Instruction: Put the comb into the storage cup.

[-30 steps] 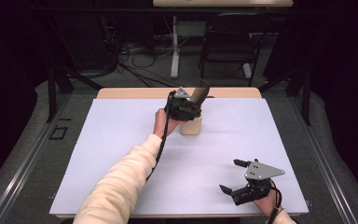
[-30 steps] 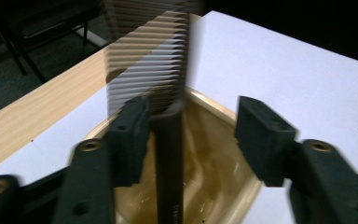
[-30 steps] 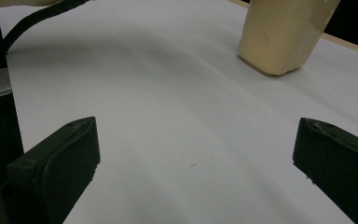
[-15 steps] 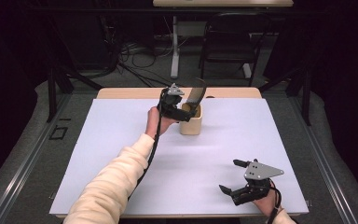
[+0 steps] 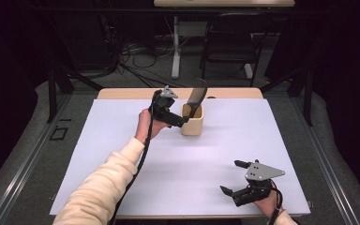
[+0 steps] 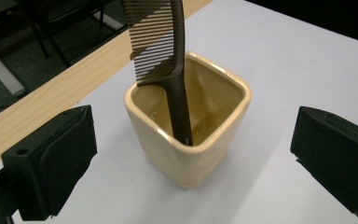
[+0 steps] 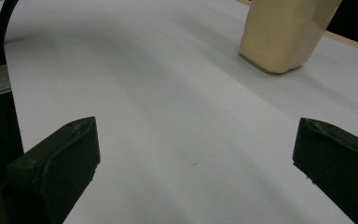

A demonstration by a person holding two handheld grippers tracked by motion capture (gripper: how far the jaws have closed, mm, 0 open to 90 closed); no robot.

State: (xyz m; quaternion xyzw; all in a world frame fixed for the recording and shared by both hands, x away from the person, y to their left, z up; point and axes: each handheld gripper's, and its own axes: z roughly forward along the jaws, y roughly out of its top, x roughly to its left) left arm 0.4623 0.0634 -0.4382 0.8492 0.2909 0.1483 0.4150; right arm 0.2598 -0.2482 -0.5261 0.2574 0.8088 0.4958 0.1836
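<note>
A shiny cream cup (image 6: 189, 135) with a square mouth and round corners (smooth like pottery) stands at the upper middle of the white table (image 5: 122, 154). A dark plastic comb (image 6: 161, 51) stands inside it, teeth up. The left gripper (image 5: 180, 122) has just been opening, with nothing between its jaws. The right gripper (image 5: 228, 177), at the lower right, is wide open too.

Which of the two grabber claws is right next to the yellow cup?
The left gripper, beside the cup holding the comb. The right gripper sits far off, near the table's front edge.
</note>
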